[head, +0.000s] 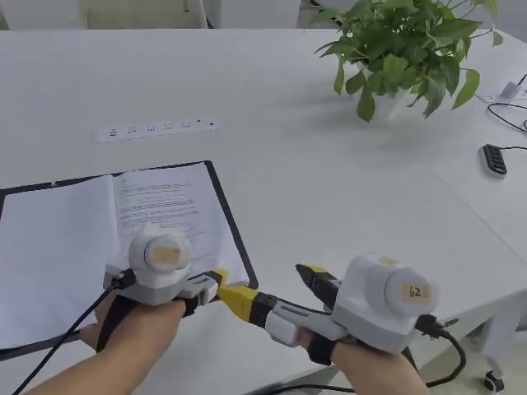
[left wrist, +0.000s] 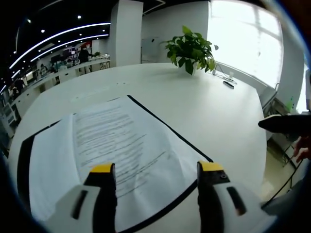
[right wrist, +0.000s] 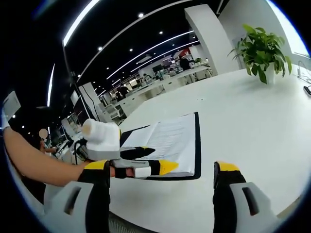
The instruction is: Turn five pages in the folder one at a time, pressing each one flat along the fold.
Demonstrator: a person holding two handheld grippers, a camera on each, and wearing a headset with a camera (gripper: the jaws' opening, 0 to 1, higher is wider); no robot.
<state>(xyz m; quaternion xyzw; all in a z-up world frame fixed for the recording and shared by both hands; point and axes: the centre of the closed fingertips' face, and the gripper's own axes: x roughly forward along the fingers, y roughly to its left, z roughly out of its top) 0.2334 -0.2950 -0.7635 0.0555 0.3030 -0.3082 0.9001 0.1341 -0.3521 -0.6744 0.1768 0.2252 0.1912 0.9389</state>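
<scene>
Yellow-tipped jaws of both grippers stand apart, and neither grips anything. Nearest, the person's left hand (head: 136, 325) holds the left gripper (left wrist: 158, 170) over the near right corner of the open black folder (head: 233, 220). In the left gripper view its jaws straddle the lower part of the right-hand printed page (left wrist: 121, 141) and the folder's black edge. Whether they touch the paper I cannot tell. The right hand (head: 362, 362) holds the right gripper (right wrist: 163, 166) just right of that corner, above the bare white table (head: 329, 181). It is angled left toward the other gripper, and one of its tips lies close beside the left gripper's tips in the head view.

The folder lies flat and open on the near left part of the table. A plain white left-hand page (head: 49, 247) lies beside the printed one, and the fold runs between them. Beyond the folder's far edge, a white strip of power sockets (head: 156, 128) lies on the tabletop. Farther right, a small black flat device with a cable (head: 494, 159) lies near the table's right edge. A leafy green potted plant (head: 403, 49) stands at the far right.
</scene>
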